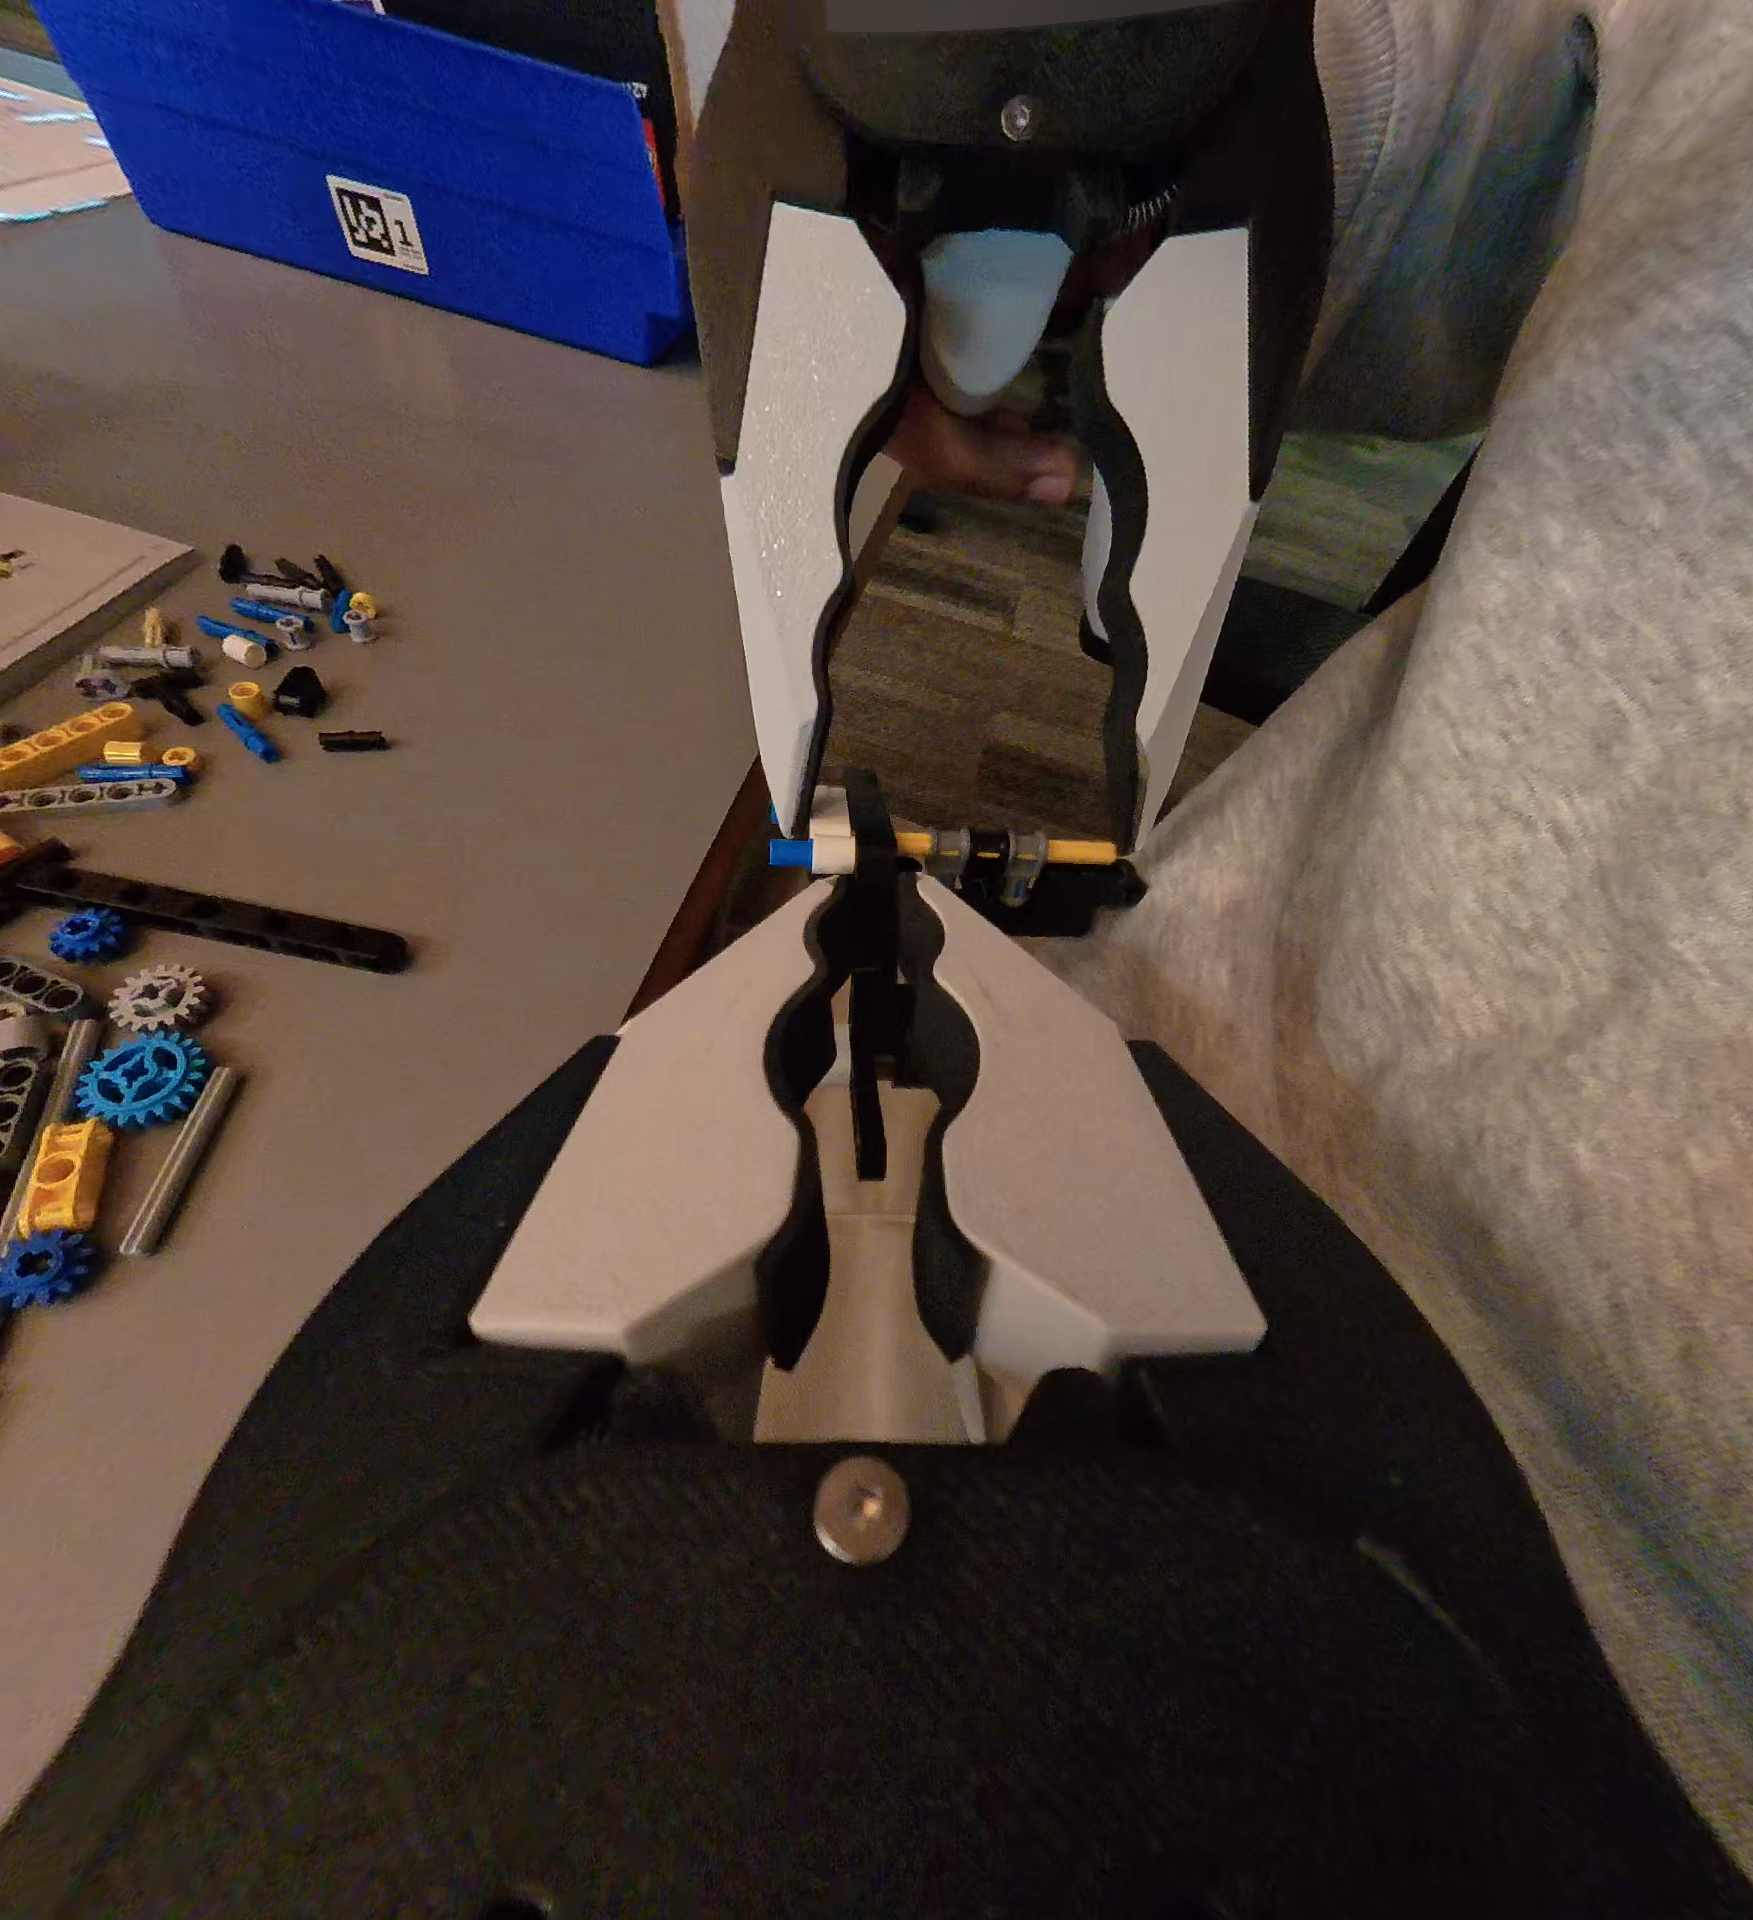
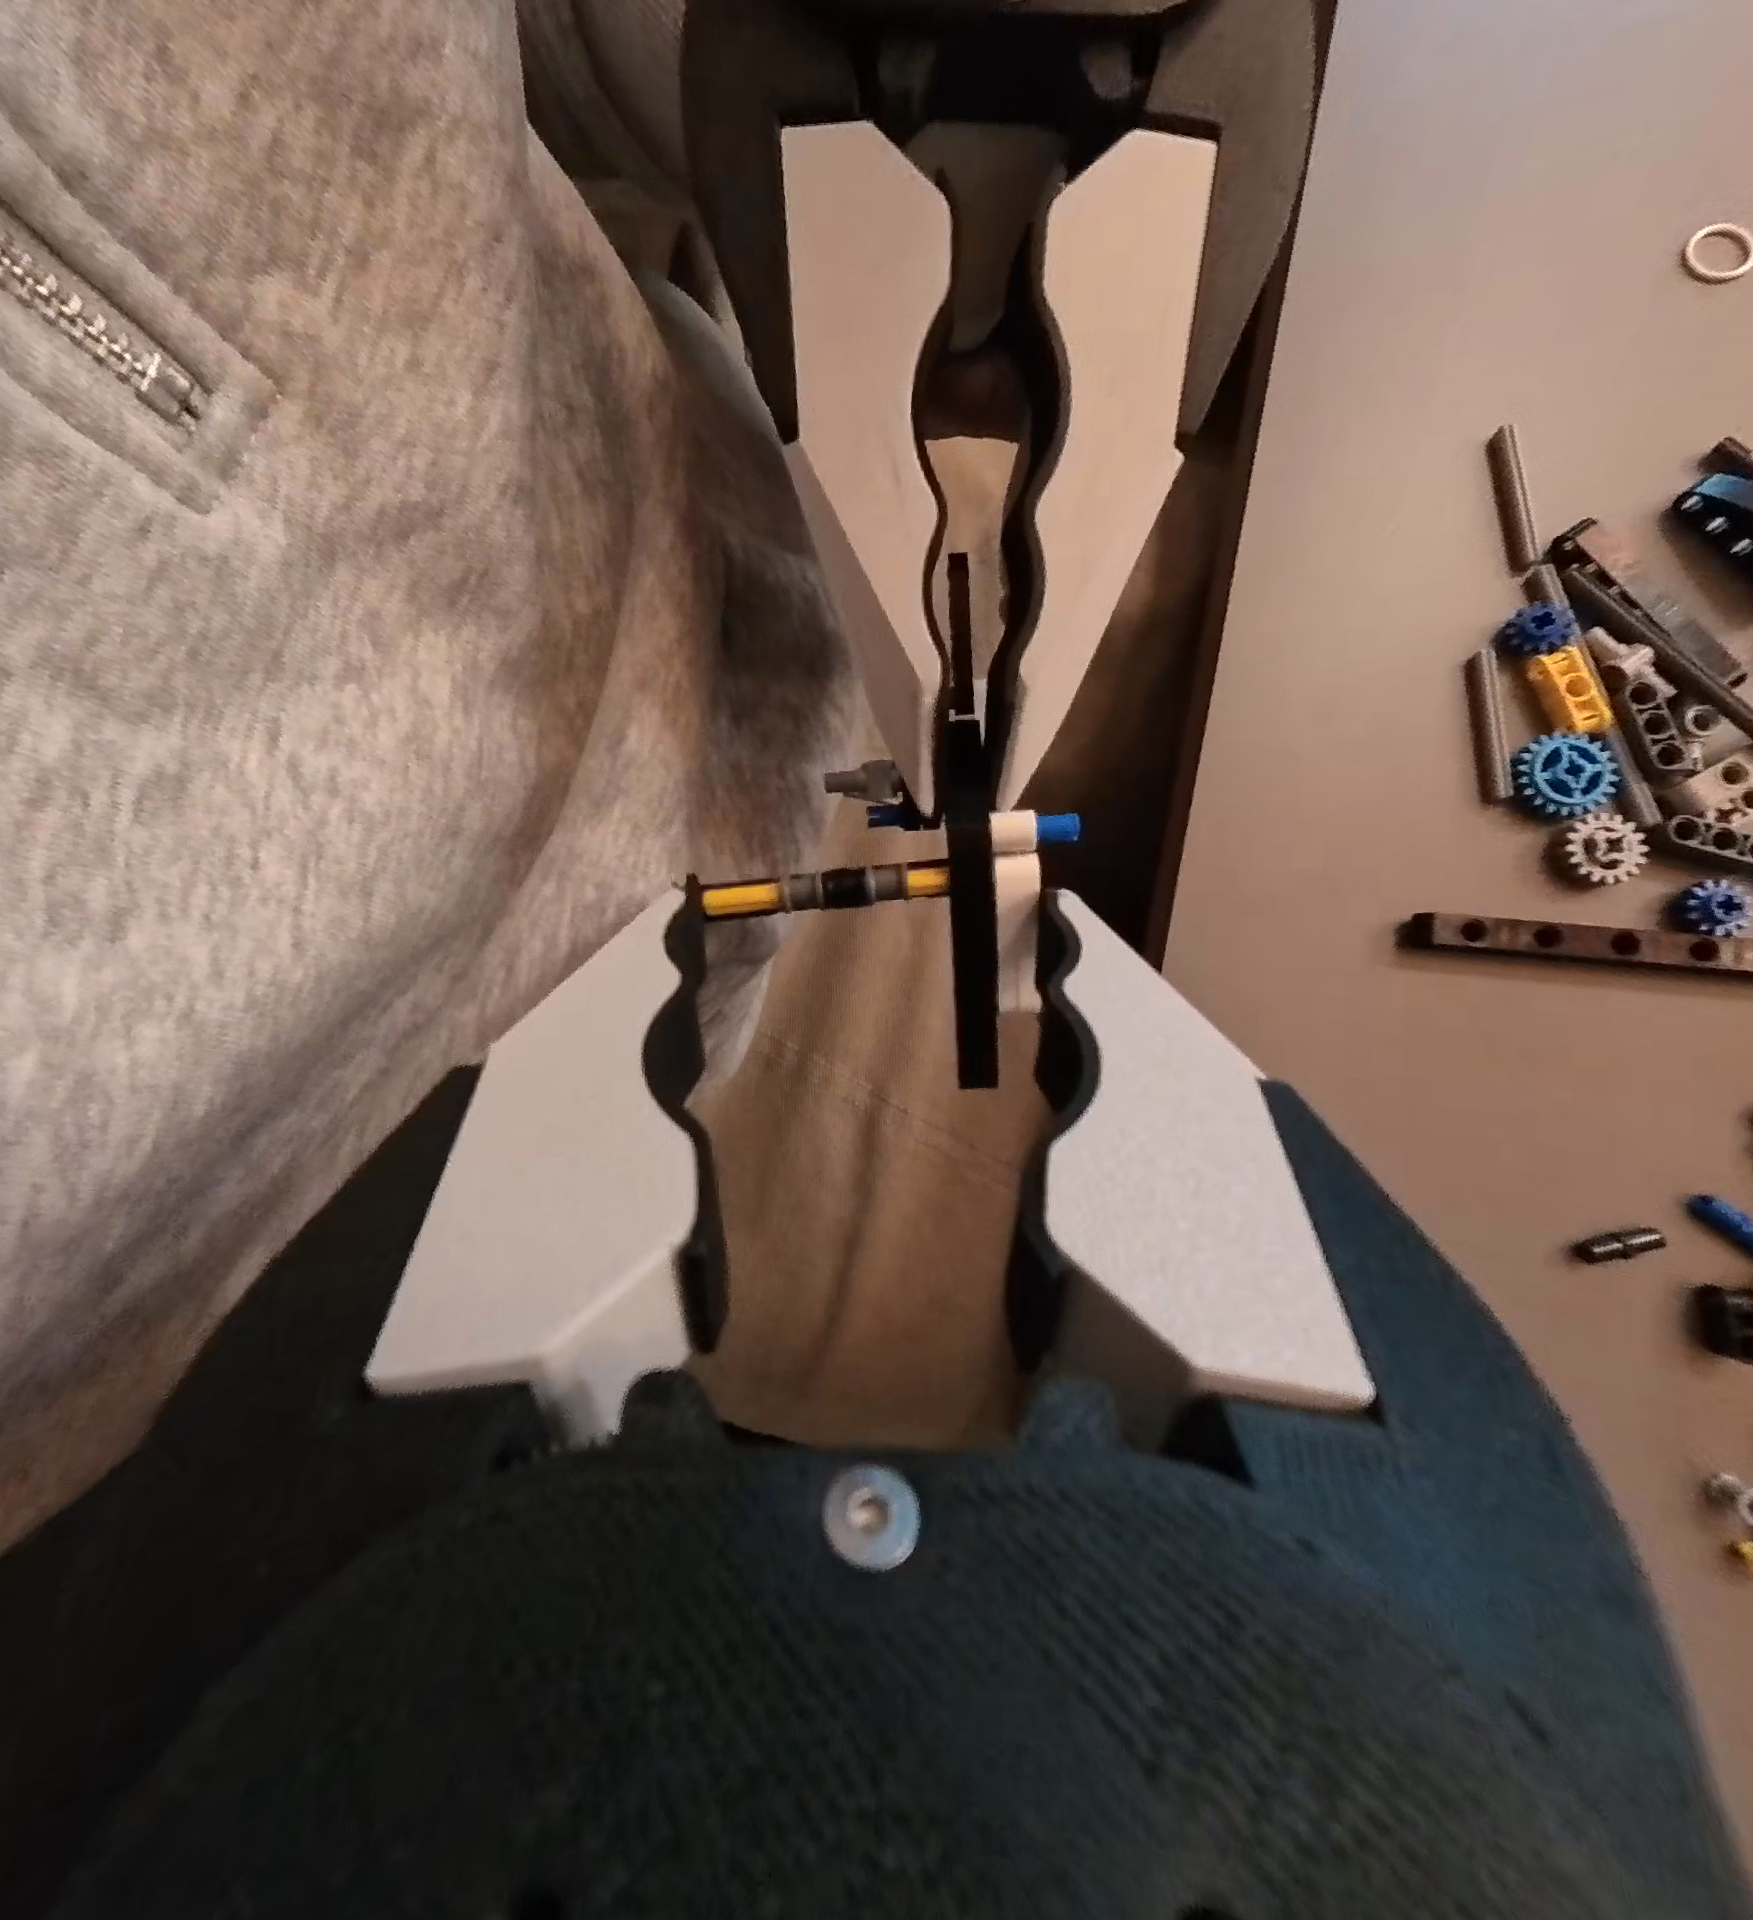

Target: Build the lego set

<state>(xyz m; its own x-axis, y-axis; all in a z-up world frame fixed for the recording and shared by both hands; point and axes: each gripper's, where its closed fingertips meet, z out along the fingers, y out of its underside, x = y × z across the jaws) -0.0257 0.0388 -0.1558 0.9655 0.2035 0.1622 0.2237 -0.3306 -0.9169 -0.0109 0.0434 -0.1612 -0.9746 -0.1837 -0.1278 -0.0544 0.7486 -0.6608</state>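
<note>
My left gripper (image 1: pixel 867 899) is shut on a thin black beam (image 1: pixel 872 1039), held upright off the table's edge in front of a person's grey sweater. A yellow axle (image 1: pixel 1080 852) with grey and black connectors runs through the beam. A white bush and blue pin (image 1: pixel 789 854) stick out on the far side. My right gripper (image 2: pixel 872 914) faces the left one, its jaws wide around this assembly (image 2: pixel 851 883). One fingertip (image 2: pixel 685 935) touches the yellow axle's end. The other fingertip touches the white piece (image 2: pixel 1017 935). The left gripper also shows in the right wrist view (image 2: pixel 960 727).
Loose parts lie on the grey table (image 1: pixel 539 623): blue gears (image 1: pixel 143 1081), yellow beams (image 1: pixel 20 758), a long black beam (image 1: pixel 228 920), pins and axles. A blue bin (image 1: pixel 384 156) stands at the back, a booklet (image 1: pixel 10 582) at left. A metal ring (image 2: pixel 1722 252) lies apart.
</note>
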